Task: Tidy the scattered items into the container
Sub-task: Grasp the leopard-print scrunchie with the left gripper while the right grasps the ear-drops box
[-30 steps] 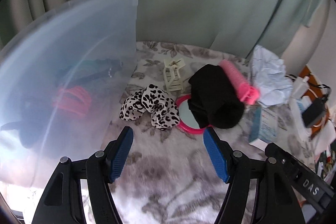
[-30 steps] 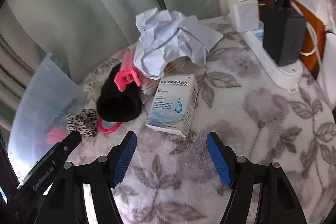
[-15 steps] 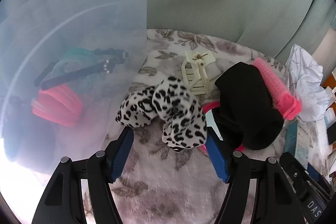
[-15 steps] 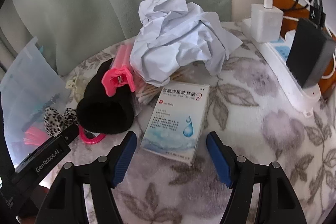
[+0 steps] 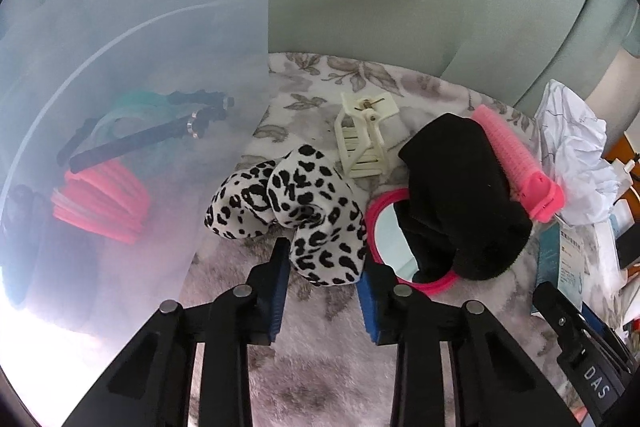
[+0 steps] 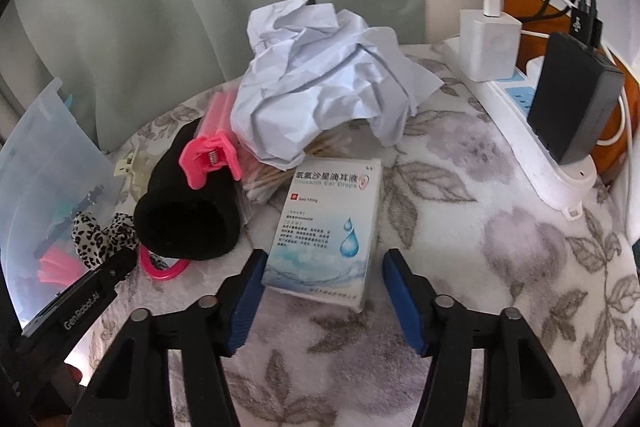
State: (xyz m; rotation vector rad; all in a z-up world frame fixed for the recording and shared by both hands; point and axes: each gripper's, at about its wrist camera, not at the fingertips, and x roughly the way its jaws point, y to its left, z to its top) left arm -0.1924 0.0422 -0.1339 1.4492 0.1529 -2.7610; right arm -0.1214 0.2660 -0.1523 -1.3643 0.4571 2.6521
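A leopard-print scrunchie [image 5: 296,203] lies on the floral blanket beside the translucent container [image 5: 132,27]. My left gripper [image 5: 324,267] is shut on the scrunchie's near end, a blue pad on each side. To the right are a cream claw clip [image 5: 364,141], a pink mirror [image 5: 394,239], a black fabric roll [image 5: 464,199] and a pink roller clip [image 5: 516,163]. My right gripper [image 6: 325,261] stands open around the near end of a white ear-drops box [image 6: 332,223]. Crumpled paper [image 6: 324,83] and cotton swabs [image 6: 276,171] lie behind the box.
The container holds pink clips [image 5: 104,203], a teal item and a black stick [image 5: 136,139]. A white power strip [image 6: 532,131] with a black adapter [image 6: 572,103] and white charger [image 6: 486,43] lies at the right. Green curtains hang behind.
My left gripper moved forward over the scrunchie and its fingers closed on it. My right gripper advanced until its open fingers flank the ear-drops box.
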